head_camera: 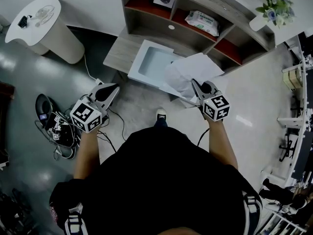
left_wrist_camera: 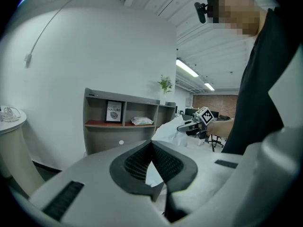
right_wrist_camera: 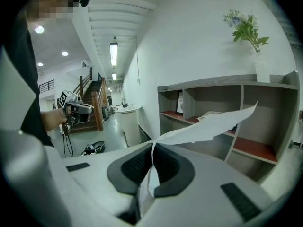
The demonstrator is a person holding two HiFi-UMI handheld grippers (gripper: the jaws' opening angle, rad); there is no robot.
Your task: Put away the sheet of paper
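**Position of the workpiece.** The white, creased sheet of paper point(head_camera: 188, 72) is in the air. The right gripper point(head_camera: 197, 87) holds it by its near edge. In the head view the free part of the sheet reaches forward over the right-hand side of the open, pale, shallow drawer point(head_camera: 146, 65). This drawer stands pulled out at the foot of the grey shelf unit with red boards point(right_wrist_camera: 213, 84).

**Jaw state.**
- Right gripper: the jaws are clamped on the sheet. The right gripper view shows the paper edge pinched between the ribbed black pads, with the sheet running up and to the right from there.
- Left gripper point(head_camera: 113, 88): the jaws are closed tip to tip with nothing between them. It is well apart from the sheet, to the left of the drawer.

**Handling properties (judged).**
- The sheet is very light, thin and limp. It bows and curls at its free end, so it probably does not hold its shape when moved.
- It likely creases and tears easily, and a fast sweep may make it flap or fold over.
- Paper is smooth, so a grip near the extreme margin could slip.

**Where to grip.** Take the sheet at an edge, with the pads flat on both faces and a little way in from the margin. A second hold by the left gripper on the opposite edge would probably keep the sheet flat while it is lowered into the drawer.
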